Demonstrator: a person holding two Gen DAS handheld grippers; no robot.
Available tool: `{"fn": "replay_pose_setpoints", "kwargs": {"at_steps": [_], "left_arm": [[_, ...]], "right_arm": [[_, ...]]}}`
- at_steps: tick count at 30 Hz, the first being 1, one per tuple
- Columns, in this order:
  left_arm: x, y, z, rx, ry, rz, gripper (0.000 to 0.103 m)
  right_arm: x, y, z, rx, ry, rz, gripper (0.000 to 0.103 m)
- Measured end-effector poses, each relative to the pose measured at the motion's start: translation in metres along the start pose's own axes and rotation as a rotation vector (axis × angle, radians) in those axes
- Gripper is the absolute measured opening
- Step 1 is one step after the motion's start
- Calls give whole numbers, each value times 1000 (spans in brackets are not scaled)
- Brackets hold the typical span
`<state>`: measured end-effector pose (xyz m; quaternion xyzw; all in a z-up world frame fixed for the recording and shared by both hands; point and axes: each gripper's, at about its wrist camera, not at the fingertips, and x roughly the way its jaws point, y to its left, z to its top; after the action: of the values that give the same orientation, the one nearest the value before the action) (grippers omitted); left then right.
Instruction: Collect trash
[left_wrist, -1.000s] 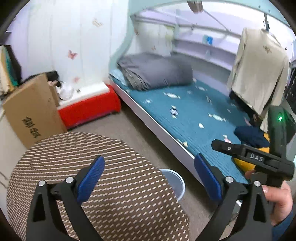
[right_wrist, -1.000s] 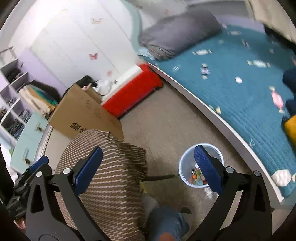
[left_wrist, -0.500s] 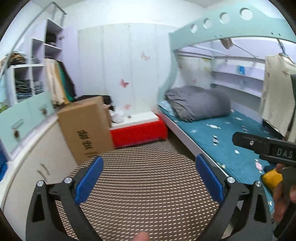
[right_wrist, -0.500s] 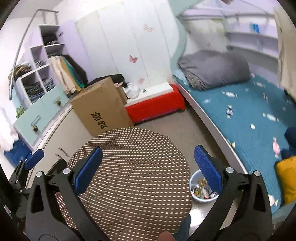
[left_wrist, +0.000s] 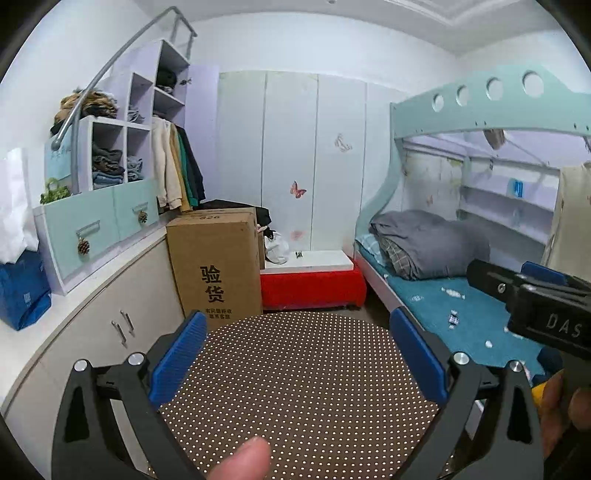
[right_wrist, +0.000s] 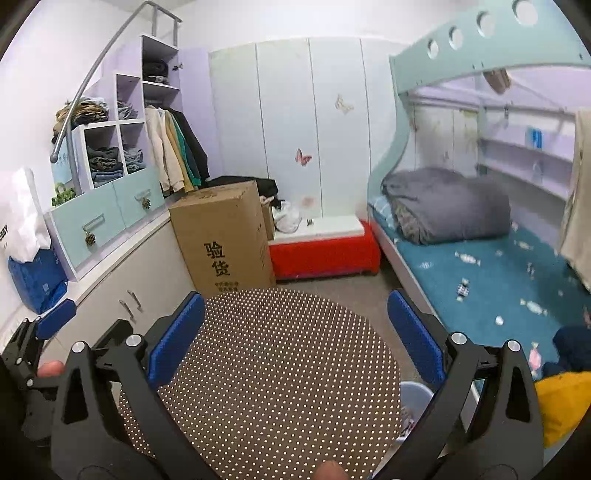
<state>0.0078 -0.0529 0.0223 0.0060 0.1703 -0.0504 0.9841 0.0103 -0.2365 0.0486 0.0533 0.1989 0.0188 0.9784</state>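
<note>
Both grippers are open and empty, held level above a round brown dotted stool top (left_wrist: 295, 384), which also fills the lower right wrist view (right_wrist: 273, 373). My left gripper (left_wrist: 295, 354) faces the room's far wall. My right gripper (right_wrist: 291, 332) does the same; its body shows at the right of the left wrist view (left_wrist: 535, 302). Several small wrappers (right_wrist: 463, 288) lie scattered on the teal bed (right_wrist: 480, 280), and also show in the left wrist view (left_wrist: 453, 317). A pale blue trash bin (right_wrist: 415, 400) with trash in it peeks out beside the stool, below the right finger.
A tall cardboard box (left_wrist: 218, 266) and a red bench (left_wrist: 314, 284) stand ahead. White cabinets (left_wrist: 96, 332) and shelves with clothes line the left. A grey folded quilt (right_wrist: 443, 206) lies on the bed. A yellow cushion (right_wrist: 561, 406) sits at the lower right.
Both grippers have tilted up from looking down at the floor and bin to looking level across the room. The bin has slid almost out of view behind the stool.
</note>
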Motion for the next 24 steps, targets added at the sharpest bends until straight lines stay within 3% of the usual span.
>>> {"fn": "replay_pose_setpoints", "kwargs": {"at_steps": [5,24], "left_arm": [[-10,9,4,-18,-26,46,98],[-38,21,14,-64,-83,78,98]], "right_arm": [[-12,13,5,-28,-36,4,97],[-28,30,11,-61,-88,10,97]]}}
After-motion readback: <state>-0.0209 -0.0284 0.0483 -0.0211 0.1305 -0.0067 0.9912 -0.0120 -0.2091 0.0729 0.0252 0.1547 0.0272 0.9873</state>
